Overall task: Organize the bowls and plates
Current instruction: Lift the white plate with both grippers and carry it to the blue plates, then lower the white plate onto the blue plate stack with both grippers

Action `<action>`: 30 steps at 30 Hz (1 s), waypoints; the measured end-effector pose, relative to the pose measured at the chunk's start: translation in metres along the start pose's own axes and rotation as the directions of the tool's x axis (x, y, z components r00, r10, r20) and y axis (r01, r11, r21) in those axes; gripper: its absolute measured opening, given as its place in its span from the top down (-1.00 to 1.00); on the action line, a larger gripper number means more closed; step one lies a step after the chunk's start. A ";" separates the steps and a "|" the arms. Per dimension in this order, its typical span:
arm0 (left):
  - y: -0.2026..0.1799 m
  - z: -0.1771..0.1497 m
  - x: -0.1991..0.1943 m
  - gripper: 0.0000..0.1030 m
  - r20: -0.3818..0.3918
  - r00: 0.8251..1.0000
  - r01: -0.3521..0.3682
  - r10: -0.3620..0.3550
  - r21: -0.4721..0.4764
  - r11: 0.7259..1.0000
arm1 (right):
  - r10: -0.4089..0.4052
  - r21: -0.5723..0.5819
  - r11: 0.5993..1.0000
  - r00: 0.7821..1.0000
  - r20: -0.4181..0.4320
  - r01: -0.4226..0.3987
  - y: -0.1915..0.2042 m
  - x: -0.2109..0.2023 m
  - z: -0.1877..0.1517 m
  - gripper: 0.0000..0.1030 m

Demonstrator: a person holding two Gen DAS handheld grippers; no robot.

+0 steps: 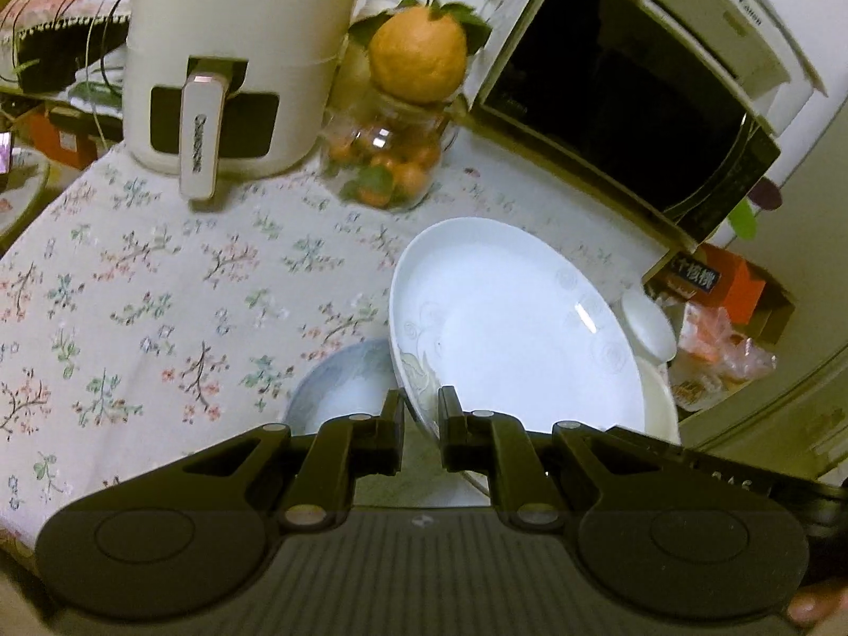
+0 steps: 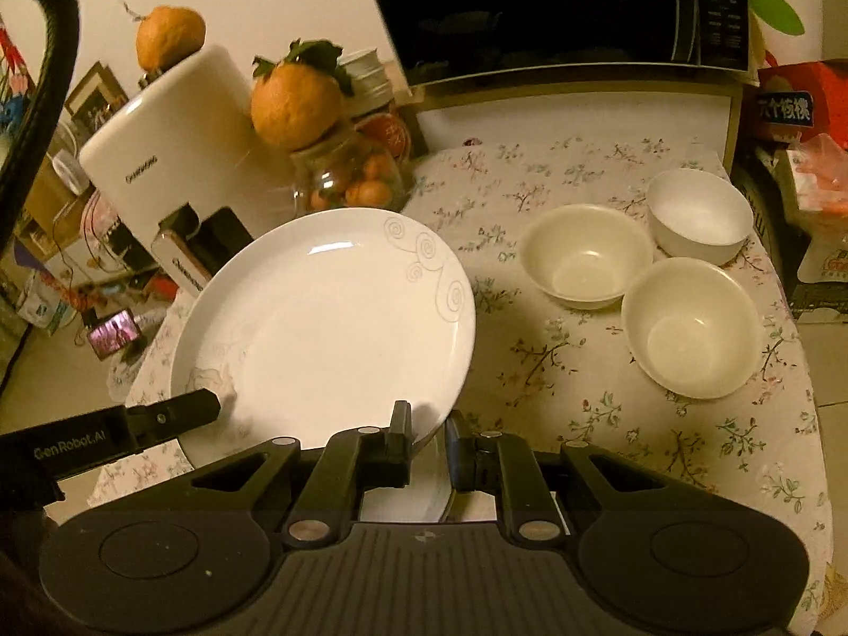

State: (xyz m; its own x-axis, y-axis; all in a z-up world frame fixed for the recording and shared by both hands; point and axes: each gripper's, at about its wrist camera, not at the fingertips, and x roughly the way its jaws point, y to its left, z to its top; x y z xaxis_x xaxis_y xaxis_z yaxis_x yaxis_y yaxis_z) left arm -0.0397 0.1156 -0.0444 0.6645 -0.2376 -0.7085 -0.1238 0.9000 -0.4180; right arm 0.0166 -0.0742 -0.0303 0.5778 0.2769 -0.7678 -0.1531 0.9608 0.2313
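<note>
- So both grippers, left gripper [image 1: 422,413] and right gripper [image 2: 428,426], are clamped on the white plate's [image 2: 323,328] rim, carrying it mid-air.
- Three bowls [image 2: 585,257] sit around 2 o'clock.
- Next, I'd guess: lower it level onto the tablecloth [image 2: 535,365], release gently.

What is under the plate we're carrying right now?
Under the plate, a blue-grey dish shows on the tablecloth; the rest of that dish is covered.

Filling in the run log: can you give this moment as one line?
stage: plate carry | left gripper: shut on plate rim | right gripper: shut on same plate's rim | three bowls on tablecloth: untouched
</note>
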 end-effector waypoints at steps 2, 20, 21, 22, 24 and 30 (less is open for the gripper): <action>0.003 -0.002 0.002 0.79 -0.010 1.000 -0.002 0.002 -0.005 1.000 | -0.003 -0.009 1.000 1.000 -0.005 0.003 0.001 0.002 0.001 0.75; 0.013 -0.024 0.010 0.79 -0.094 0.995 -0.045 0.043 -0.016 0.999 | -0.047 -0.066 0.997 0.996 -0.078 0.042 0.009 0.018 -0.022 0.74; 0.013 -0.025 0.011 0.79 -0.098 0.994 -0.047 0.045 -0.017 0.999 | -0.049 -0.067 0.997 0.996 -0.080 0.044 0.009 0.019 -0.023 0.74; 0.014 -0.025 0.012 0.79 -0.101 0.994 -0.049 0.047 -0.018 0.999 | -0.051 -0.068 0.997 0.995 -0.082 0.046 0.009 0.020 -0.024 0.74; 0.015 -0.027 0.012 0.80 -0.104 0.993 -0.054 0.052 -0.018 0.998 | -0.054 -0.070 0.996 0.995 -0.085 0.048 0.008 0.020 -0.025 0.74; 0.015 -0.028 0.015 0.80 -0.111 0.992 -0.065 0.063 -0.014 0.998 | -0.057 -0.072 0.996 0.994 -0.092 0.051 0.009 0.024 -0.026 0.74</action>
State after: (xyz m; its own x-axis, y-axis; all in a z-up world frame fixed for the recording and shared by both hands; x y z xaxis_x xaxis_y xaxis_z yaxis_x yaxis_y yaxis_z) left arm -0.0528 0.1153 -0.0772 0.5697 -0.2190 -0.7922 -0.1772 0.9084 -0.3786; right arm 0.0078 -0.0582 -0.0623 0.5097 0.2217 -0.8313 -0.1808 0.9723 0.1484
